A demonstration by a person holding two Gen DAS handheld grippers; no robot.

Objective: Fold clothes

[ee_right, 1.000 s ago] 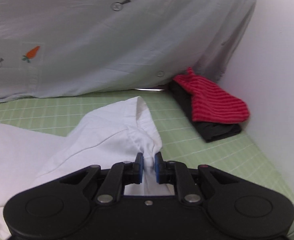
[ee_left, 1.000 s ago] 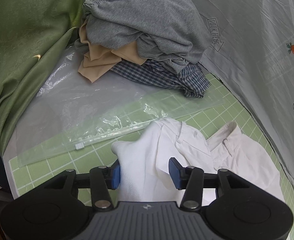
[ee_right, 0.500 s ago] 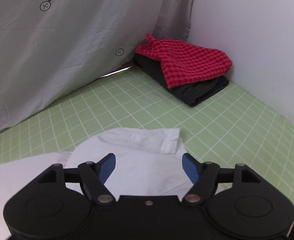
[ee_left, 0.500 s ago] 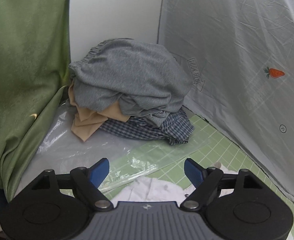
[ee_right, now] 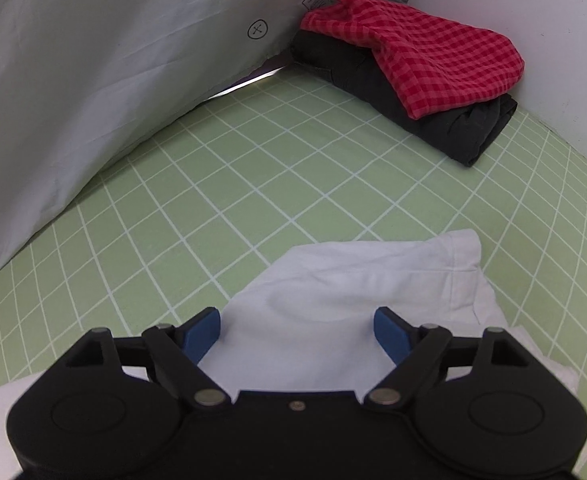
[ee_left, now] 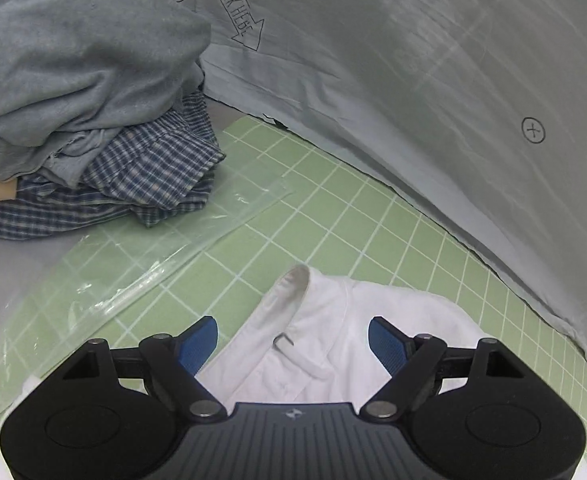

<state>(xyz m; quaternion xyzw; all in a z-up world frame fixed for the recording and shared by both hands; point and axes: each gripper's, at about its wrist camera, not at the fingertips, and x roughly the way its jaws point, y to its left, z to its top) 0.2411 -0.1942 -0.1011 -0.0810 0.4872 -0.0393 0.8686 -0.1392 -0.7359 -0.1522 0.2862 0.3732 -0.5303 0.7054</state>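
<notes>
A white garment lies on the green grid mat, its waistband end with a small hook toward the left wrist view. My left gripper hangs open over that end, the cloth below it and neither pad pressing on it. In the right wrist view the garment's folded end with a hem lies flat. My right gripper is over it with its jaws still opening; the cloth lies beneath them, not pinched.
A heap of unfolded clothes, grey on top and blue plaid beneath, sits at the left beside a clear plastic bag. A red checked cloth on a folded black garment is in the far right corner. A grey printed sheet hangs behind.
Both grippers let go of the white garment and opened wide. The garment has dropped flat onto the mat. Both hands swung and came down closer over it.
</notes>
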